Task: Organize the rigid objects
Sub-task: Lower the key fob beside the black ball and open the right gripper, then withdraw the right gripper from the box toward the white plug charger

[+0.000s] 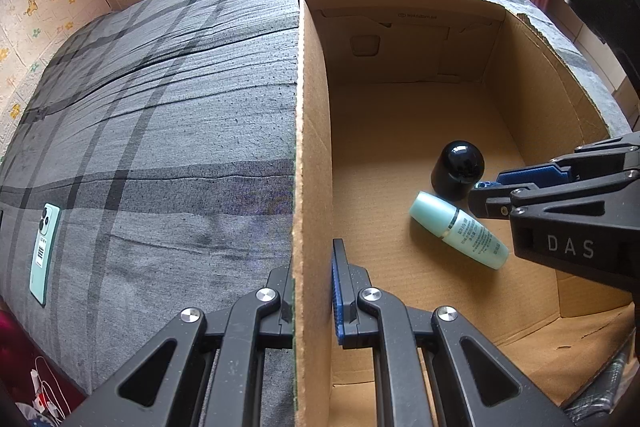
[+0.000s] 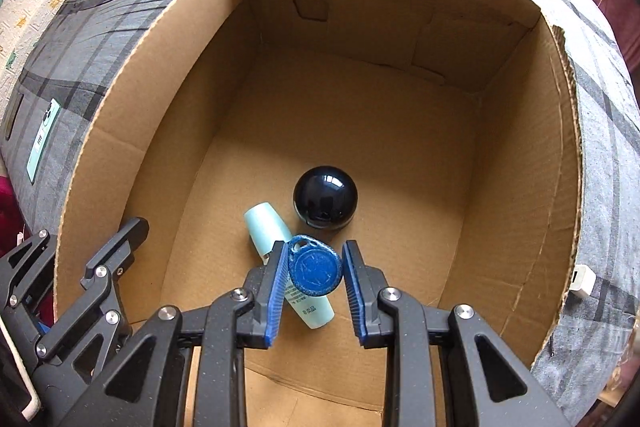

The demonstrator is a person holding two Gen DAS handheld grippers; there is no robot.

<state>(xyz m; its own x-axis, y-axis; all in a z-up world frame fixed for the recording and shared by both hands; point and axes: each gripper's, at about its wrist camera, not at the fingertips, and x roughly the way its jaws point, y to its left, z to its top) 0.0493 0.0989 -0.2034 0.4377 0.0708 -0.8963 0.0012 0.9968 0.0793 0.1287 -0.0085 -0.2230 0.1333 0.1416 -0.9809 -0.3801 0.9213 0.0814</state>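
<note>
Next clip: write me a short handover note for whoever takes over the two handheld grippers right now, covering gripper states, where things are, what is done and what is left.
Left gripper: shut on the left wall of the open brown cardboard box, steadying it on the grey plaid bedcover.
Right gripper: shut on a blue teardrop plastic key fob, held inside the box above the floor.
Done: a glossy black dome-topped jar and a pale green lotion bottle, lying on its side, are already on the box floor.
Left: release the fob into the box; the mint green smartphone lies on the bedcover outside and probably goes in next.
</note>
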